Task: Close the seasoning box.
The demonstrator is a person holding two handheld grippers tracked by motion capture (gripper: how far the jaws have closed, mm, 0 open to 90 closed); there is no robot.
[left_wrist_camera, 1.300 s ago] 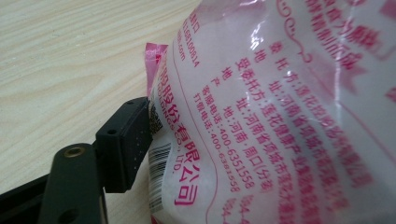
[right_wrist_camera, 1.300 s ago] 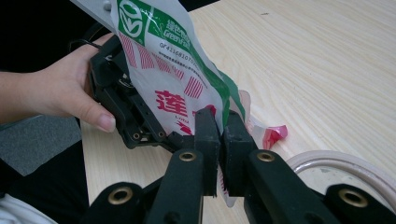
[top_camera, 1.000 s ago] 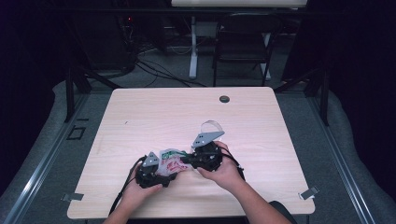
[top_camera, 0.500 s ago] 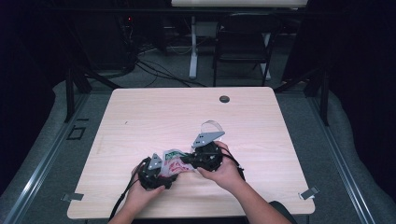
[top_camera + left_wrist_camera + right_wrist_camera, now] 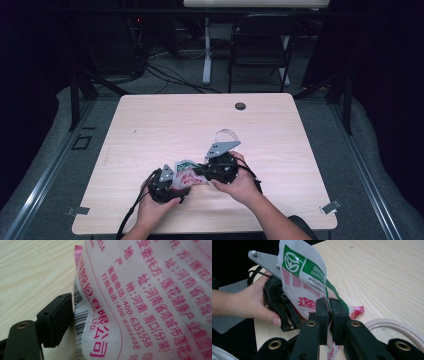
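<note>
Table: light wooden table (image 5: 165,125) with a dark round cap (image 5: 240,106) near its far edge.
Floor: grey carpet (image 5: 50,165), metal rails (image 5: 365,165) along both sides.
Furniture: black folding chair (image 5: 257,50) beyond the table, beside a white post (image 5: 206,50).
Cables: black cables (image 5: 165,75) on the floor.
Light: dim, dark surroundings.

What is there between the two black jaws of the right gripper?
In the right gripper view, the right gripper pinches a thin edge of the white plastic packet with red and green print; nothing else lies between its jaws.
</note>
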